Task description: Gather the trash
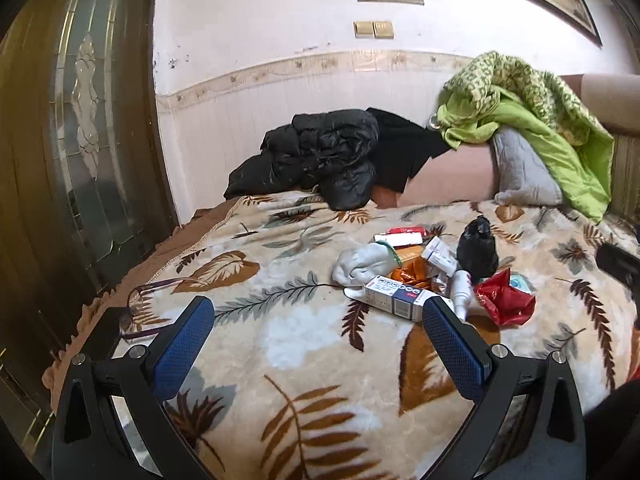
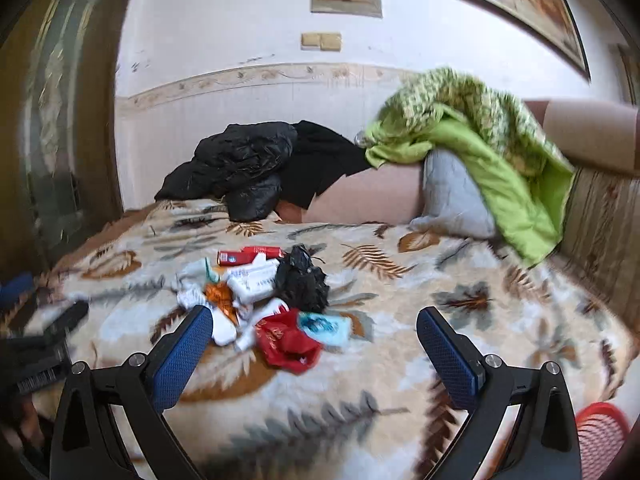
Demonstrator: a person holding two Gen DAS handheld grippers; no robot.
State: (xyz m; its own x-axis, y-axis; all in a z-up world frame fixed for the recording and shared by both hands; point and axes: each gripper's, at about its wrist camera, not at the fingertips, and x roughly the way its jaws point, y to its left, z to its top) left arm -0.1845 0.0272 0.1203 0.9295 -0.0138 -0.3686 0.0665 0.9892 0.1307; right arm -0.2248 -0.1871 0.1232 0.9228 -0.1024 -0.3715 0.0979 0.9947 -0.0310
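Hand-held gripper on the left [image 1: 318,318], wide open and empty, hovers over the leaf-patterned bed blanket [image 1: 280,340]; long white cardboard carton [image 1: 394,298] lies crosswise just ahead-right; right hand-held gripper [image 2: 314,326], equally open, faces crumpled red plastic wrapper [image 2: 286,342]

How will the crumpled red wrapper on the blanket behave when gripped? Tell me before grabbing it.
The red wrapper looks like thin crinkled film, so it will probably be floppy and light, collapsing between the pads. Its glossy surface may slip. It lies against a white bottle in the trash pile, so tugging it might nudge that neighbour on the soft blanket.
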